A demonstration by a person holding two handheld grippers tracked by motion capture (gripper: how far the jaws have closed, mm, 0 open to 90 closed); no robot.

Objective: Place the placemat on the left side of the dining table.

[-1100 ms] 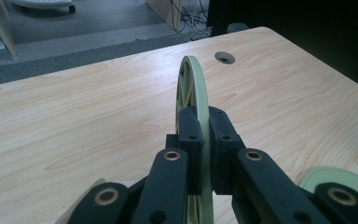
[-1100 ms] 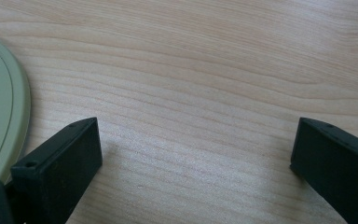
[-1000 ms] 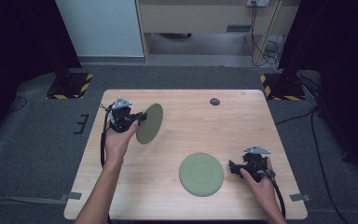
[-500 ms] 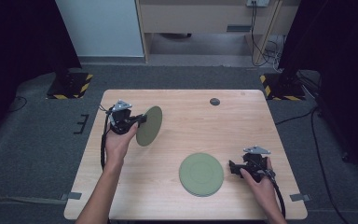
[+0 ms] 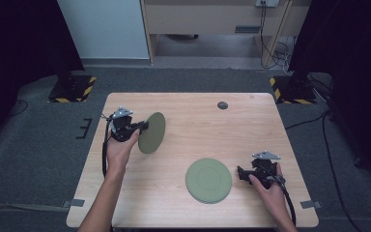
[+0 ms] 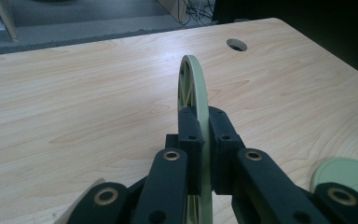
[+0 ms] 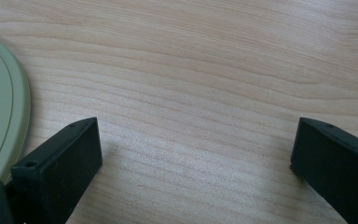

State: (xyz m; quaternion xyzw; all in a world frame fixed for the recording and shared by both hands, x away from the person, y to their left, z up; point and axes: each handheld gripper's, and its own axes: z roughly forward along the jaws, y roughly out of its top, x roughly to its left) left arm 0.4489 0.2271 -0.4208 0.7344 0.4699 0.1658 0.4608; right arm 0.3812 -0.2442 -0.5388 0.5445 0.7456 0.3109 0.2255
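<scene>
Left tool point(image 5: 142, 127) clamps a green plate point(image 5: 151, 133) by its rim, edge-up, left of frame centre. Right tool point(image 5: 242, 174) gapes wide, empty, just beside a second plate point(image 5: 208, 180) lying flat lower right on the tabletop point(image 5: 198, 130). Likely one plate placed, one pending.

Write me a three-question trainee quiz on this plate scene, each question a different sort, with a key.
1. True or false: the left tongs grip the raised green plate by its rim, holding it on edge above the table.
2. Multiple choice: the right tongs are
A. shut on a plate
B. open over bare wood beside the flat green plate
C. holding a cup
3. Fill in: the small round dark hole lies near the table's ___ edge, seen from the person.

Key: 1 true; 2 B; 3 far.
</scene>
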